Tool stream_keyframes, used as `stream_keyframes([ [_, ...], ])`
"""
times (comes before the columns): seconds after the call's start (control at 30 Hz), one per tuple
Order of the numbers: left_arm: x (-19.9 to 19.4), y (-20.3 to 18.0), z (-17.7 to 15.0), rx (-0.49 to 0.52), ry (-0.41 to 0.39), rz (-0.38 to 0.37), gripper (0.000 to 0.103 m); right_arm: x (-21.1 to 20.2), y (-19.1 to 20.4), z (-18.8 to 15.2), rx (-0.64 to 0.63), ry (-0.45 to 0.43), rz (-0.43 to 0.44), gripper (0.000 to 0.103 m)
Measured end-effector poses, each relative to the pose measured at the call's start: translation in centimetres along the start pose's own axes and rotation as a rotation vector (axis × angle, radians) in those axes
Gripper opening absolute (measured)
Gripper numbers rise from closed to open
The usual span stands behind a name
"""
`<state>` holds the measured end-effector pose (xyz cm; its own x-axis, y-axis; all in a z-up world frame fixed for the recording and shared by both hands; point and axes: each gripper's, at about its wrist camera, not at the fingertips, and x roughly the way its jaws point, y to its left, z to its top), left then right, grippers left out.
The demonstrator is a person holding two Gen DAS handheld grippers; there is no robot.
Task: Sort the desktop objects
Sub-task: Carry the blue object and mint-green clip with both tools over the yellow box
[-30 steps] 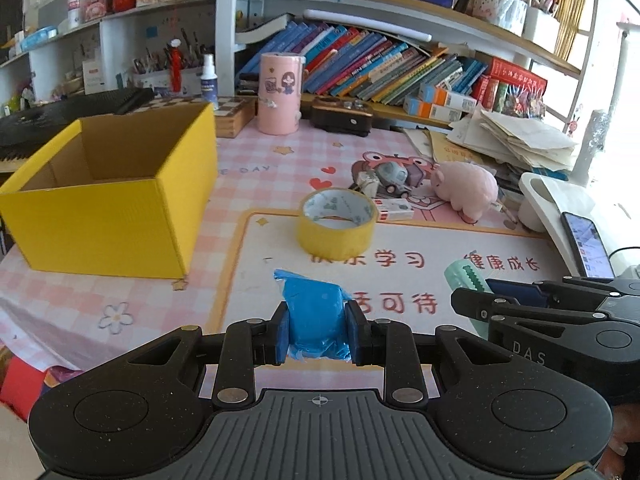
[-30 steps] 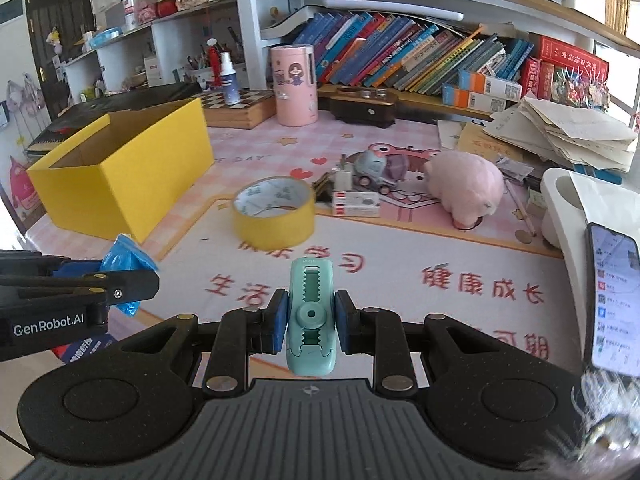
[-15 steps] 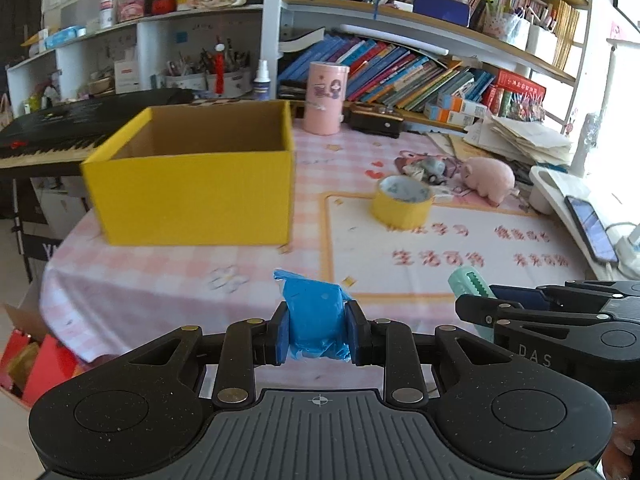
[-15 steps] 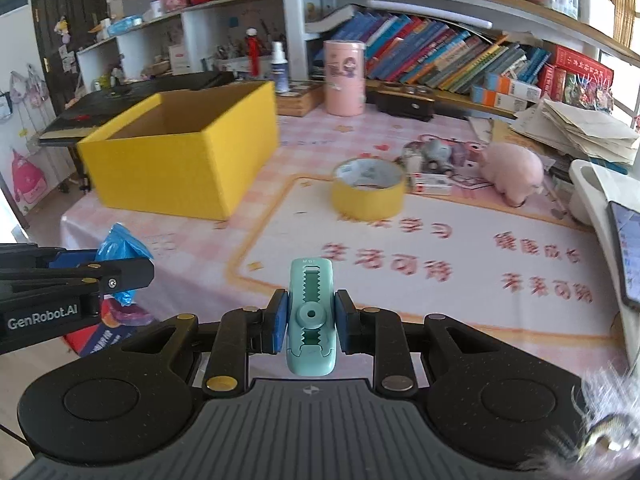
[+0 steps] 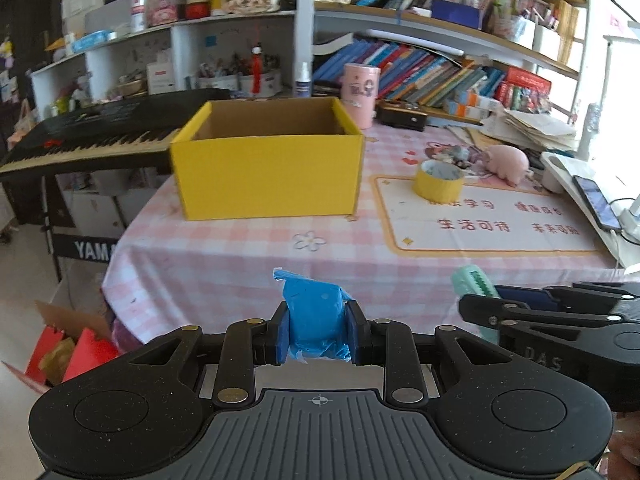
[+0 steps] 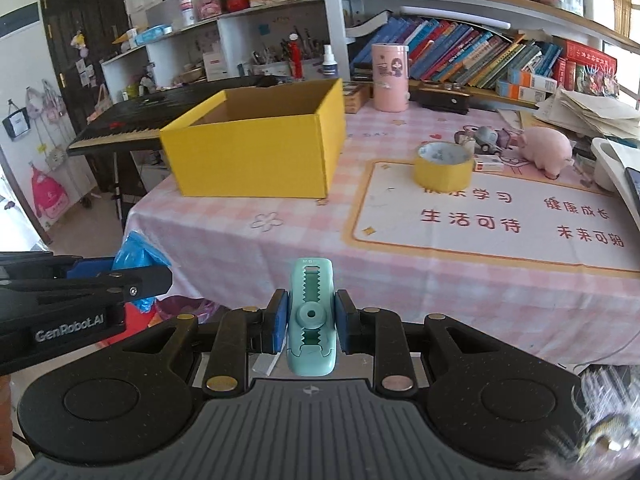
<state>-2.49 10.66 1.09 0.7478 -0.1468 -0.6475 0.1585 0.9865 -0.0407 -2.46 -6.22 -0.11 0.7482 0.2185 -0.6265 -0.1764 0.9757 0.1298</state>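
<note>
My left gripper [image 5: 316,334] is shut on a crumpled blue packet [image 5: 314,316], held in front of the table's near edge. My right gripper [image 6: 310,322] is shut on a mint-green correction tape dispenser [image 6: 311,316]. Each gripper shows in the other's view: the right one [image 5: 476,300] with the green dispenser [image 5: 472,278] at the lower right, the left one [image 6: 160,276] with the blue packet [image 6: 136,254] at the lower left. An open yellow cardboard box [image 5: 268,156] [image 6: 256,148] stands on the table's far left, well beyond both grippers. A yellow tape roll [image 5: 438,178] [image 6: 442,166] sits on the mat.
The pink checked tablecloth [image 5: 248,248] hangs over the near edge. A pink pig toy [image 6: 546,146], small toys and a pink cup [image 6: 390,76] stand farther back. A phone [image 5: 596,202] lies right. A black keyboard [image 5: 92,132] stands left of the table; bookshelves behind.
Both grippers have pulled back from the table and swung left, each keeping its object. The box now sits straight ahead and the table's near edge is in view.
</note>
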Motion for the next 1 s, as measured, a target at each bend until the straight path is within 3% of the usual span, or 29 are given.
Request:
stream_keyframes([
  [0.53, -1.2, 3.9, -1.6, -0.062, 0.004, 0.036, 0.026, 0.2, 4.7, 0.0, -0.087, 0.021, 0.035, 0.023],
  [1.0, -0.8, 5.6, -1.6, -0.085, 0.001, 0.027, 0.026, 1.2, 6.2, 0.8, -0.115, 0.042, 0.036, 0.023],
])
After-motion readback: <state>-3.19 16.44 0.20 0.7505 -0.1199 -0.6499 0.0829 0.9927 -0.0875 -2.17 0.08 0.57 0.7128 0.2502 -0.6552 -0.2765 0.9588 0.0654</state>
